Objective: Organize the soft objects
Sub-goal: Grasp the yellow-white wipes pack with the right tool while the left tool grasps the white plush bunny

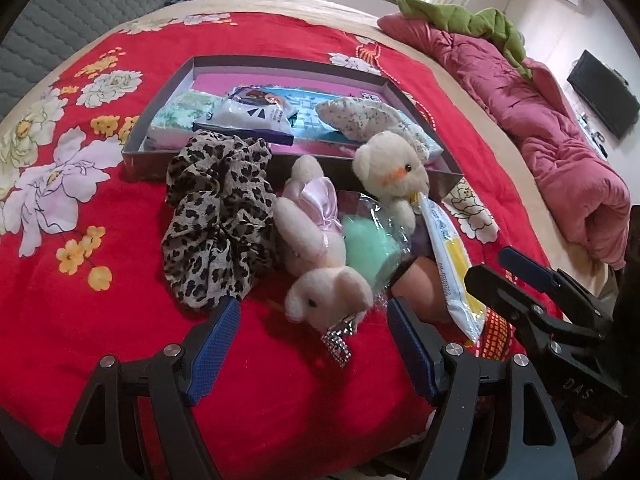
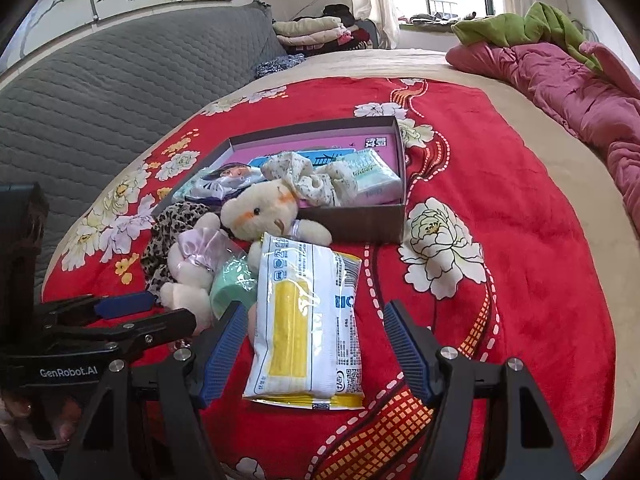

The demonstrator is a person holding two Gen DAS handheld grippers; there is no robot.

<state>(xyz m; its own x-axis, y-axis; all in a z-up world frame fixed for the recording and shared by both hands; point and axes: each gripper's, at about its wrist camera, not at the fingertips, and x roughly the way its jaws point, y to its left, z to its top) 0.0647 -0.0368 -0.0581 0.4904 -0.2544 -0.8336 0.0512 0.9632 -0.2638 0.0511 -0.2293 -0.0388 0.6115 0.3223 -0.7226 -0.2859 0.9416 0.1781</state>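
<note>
Plush rabbit [image 1: 316,256] lengthwise, head toward camera

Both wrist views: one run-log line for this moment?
left gripper: open, over pink bunny | right gripper: open, over yellow packet | box: partly filled | scrunchie, bear: outside box

My left wrist camera sits low over the red floral blanket [image 1: 100,280], facing 12 o'clock toward the open box [image 1: 160,156], close in. My right wrist camera looks likewise from further right; both share the box [image 2: 360,222] and cream teddy bear [image 2: 260,212].
</note>
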